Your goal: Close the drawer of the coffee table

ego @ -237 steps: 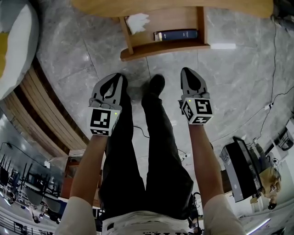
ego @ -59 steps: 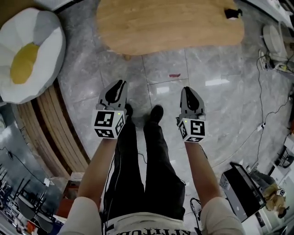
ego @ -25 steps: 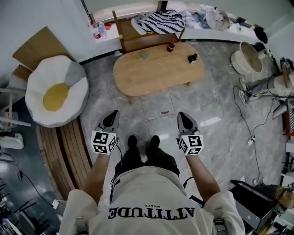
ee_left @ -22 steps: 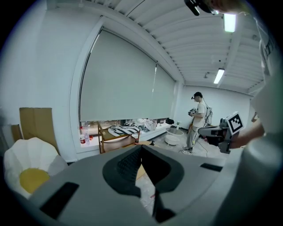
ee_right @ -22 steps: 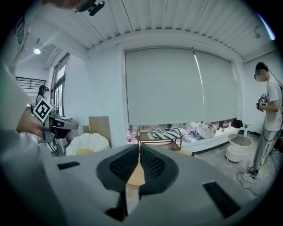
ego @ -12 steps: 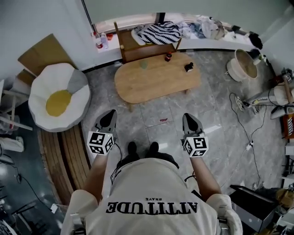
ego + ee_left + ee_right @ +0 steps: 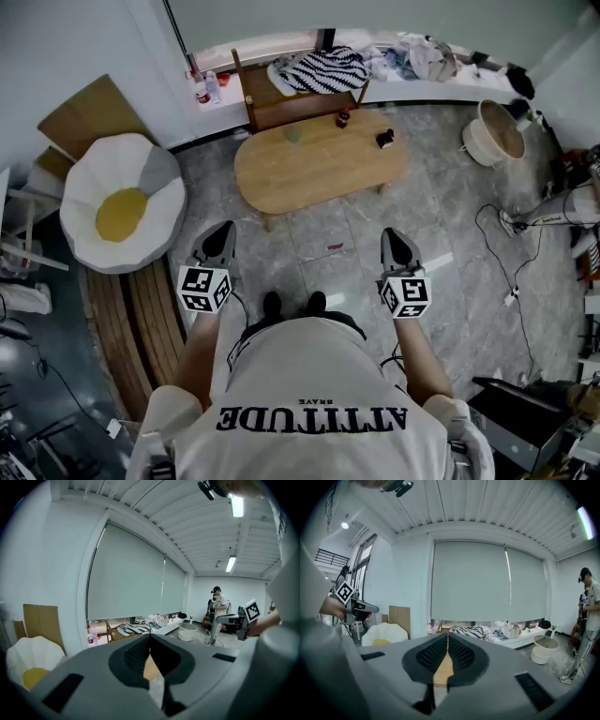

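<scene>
Grey marbled tiles cover the floor (image 7: 450,216) where we stand, looking steeply down past our white printed shirt (image 7: 314,394) to our dark shoes (image 7: 272,302). Ahead of us, well apart from our feet, stands the oval wooden desk (image 7: 319,169). From above we see only its top, with a smooth edge on the side facing us. We cannot make out the drawer in any view.

Left of the desk lies a big cushion (image 7: 117,202) shaped like a fried egg, white with a yellow middle. A sheet of brown cardboard (image 7: 80,108) leans on the wall behind it. Beyond the desk a wooden chair (image 7: 300,94) carries a black-and-white striped cloth (image 7: 319,67). To the right sits a round pale basket (image 7: 492,131). A second person (image 7: 587,616) stands far off at the right of the room.

We hold the left tongs (image 7: 223,230) and the right tongs (image 7: 394,234) out level in front of us, one on each side of our feet, both pointing toward the desk. In the left gripper view the left tongs (image 7: 150,637) have their ribbed pads pressed together with nothing between them. The right gripper view shows the right tongs (image 7: 447,637) shut the same way, also empty.

On the desk top stand a small dark bottle (image 7: 343,118) and a dark lump (image 7: 384,140), with a pale greenish thing (image 7: 294,134) near the far edge.
</scene>
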`<action>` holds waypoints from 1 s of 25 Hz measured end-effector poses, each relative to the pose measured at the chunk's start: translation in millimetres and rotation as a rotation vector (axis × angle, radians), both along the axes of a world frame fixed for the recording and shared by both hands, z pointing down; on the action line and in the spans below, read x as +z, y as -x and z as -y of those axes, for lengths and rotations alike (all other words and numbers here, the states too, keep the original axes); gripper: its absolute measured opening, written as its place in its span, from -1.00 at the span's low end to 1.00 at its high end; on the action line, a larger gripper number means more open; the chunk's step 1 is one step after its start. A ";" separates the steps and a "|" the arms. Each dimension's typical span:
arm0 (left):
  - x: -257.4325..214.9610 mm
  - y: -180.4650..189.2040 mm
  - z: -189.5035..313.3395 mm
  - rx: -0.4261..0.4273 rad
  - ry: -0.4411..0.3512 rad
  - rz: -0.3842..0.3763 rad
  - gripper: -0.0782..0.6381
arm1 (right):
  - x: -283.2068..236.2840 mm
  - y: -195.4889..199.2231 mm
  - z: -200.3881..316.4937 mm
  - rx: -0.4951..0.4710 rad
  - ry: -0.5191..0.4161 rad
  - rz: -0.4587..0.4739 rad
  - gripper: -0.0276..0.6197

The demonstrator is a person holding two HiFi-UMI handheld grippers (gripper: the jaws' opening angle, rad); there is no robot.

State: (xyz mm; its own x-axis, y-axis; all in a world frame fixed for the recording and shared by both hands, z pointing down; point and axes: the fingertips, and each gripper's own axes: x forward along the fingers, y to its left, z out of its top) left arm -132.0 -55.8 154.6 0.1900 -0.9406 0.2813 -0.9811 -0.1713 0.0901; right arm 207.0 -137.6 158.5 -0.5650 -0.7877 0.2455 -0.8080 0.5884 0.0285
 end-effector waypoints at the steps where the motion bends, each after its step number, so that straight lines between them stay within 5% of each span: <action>1: 0.1 -0.5 2.4 0.004 -0.002 0.001 -0.72 | -0.3 0.0 1.2 0.000 -0.002 -0.001 -0.84; 25: -5.2 10.2 33.3 0.012 -0.016 0.013 -0.72 | -6.2 13.0 27.8 -0.011 -0.024 0.011 -0.86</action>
State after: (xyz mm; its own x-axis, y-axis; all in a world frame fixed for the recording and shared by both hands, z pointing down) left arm -142.2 -89.1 149.4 0.1981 -0.9425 0.2691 -0.9800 -0.1845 0.0750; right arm 194.0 -165.4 152.3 -0.5767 -0.7867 0.2202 -0.8016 0.5970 0.0337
